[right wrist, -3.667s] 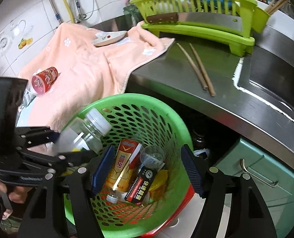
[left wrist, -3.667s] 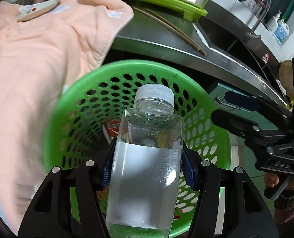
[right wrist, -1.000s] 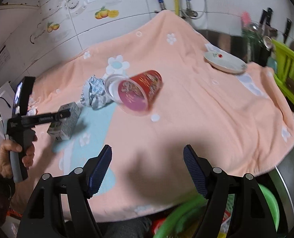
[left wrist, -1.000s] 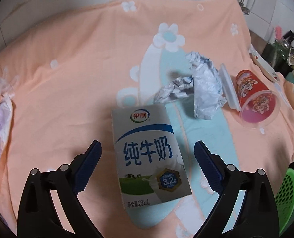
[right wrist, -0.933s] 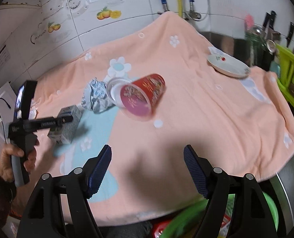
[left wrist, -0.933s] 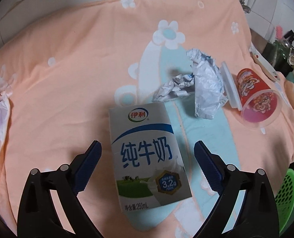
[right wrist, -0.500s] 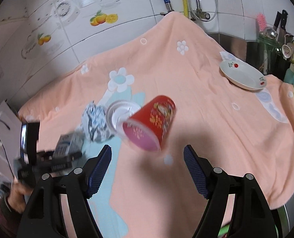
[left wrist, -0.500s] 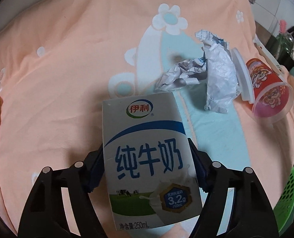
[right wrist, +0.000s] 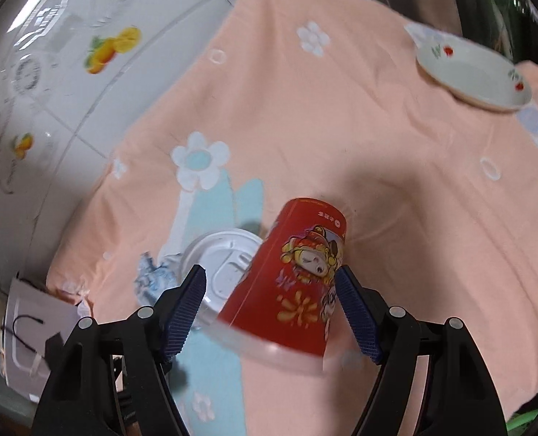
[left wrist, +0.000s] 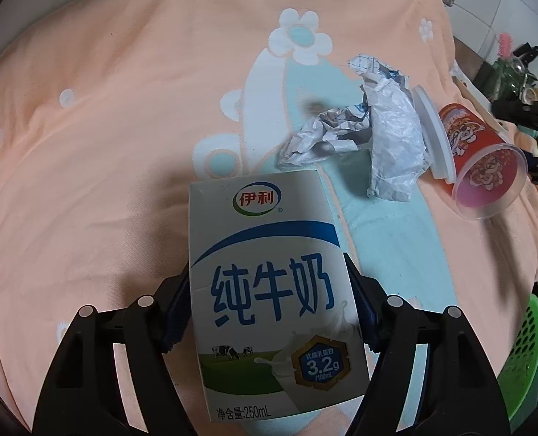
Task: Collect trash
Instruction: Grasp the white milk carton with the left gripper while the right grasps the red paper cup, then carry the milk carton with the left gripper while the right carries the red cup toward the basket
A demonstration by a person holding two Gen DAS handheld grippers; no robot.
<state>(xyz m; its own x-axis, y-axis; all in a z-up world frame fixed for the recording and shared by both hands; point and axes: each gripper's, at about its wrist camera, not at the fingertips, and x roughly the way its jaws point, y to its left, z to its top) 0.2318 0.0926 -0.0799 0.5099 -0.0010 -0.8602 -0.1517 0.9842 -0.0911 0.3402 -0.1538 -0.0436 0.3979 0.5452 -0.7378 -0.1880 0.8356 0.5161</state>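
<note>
My left gripper [left wrist: 269, 312] is shut on a white and blue milk carton [left wrist: 269, 290] over the peach flowered towel [left wrist: 105, 127]. Beyond it lie crumpled white paper [left wrist: 370, 141], a white lid [left wrist: 434, 134] and a red paper cup [left wrist: 476, 160] on its side. In the right wrist view, my right gripper [right wrist: 270, 305] is open, with the red cup [right wrist: 294, 283] lying between its pads. The right pad touches the cup and the left pad stands clear of it. The white lid [right wrist: 221, 265] leans beside the cup.
A green perforated basket [left wrist: 523, 363] stands below the towel's right edge. A white dish [right wrist: 472, 72] sits on the towel at the far right. A tiled wall [right wrist: 51, 72] with fruit decals runs behind the towel.
My left gripper closed on the milk carton and lifted it slightly. My right gripper moved forward and down until the red cup came between its open pads.
</note>
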